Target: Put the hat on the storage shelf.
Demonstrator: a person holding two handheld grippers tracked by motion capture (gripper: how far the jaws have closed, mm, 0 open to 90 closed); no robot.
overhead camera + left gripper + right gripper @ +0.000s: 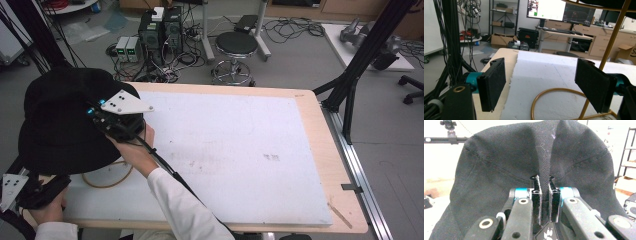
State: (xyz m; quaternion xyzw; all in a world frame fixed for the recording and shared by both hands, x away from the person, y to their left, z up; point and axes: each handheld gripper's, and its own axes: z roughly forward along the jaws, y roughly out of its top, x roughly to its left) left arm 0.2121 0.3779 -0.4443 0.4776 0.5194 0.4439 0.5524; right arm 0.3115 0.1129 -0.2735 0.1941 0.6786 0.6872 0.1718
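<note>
We have the right gripper (544, 195) clamped on a fold of the black hat (65, 120), its two jaws pinching the twill together so the cloth rises in a ridge between them. In the high view that gripper (122, 125) sits at the hat's right side, over the left part of the table, and the hat drapes as a dome above the gold wire stand (574, 95). We judge the pinch is there to steer the crown down over the stand's top ring, since the soft fabric would otherwise sag and slip off.

Our left gripper (544, 87) stands wide open with nothing between its pads. It rests low at the near left corner, looking across the white foam board (225, 145) at the stand's round base ring and slanted upright. It seems placed to steady the stand if the hat drags on it.

The stand's base lies close to the board's left edge and the wooden table (327, 165) rim beyond it, so there is little margin that way. To the right the board is bare and wide, leaving us plenty of room to swing the right hand clear. The black frame legs at the far left crowd the left hand.
</note>
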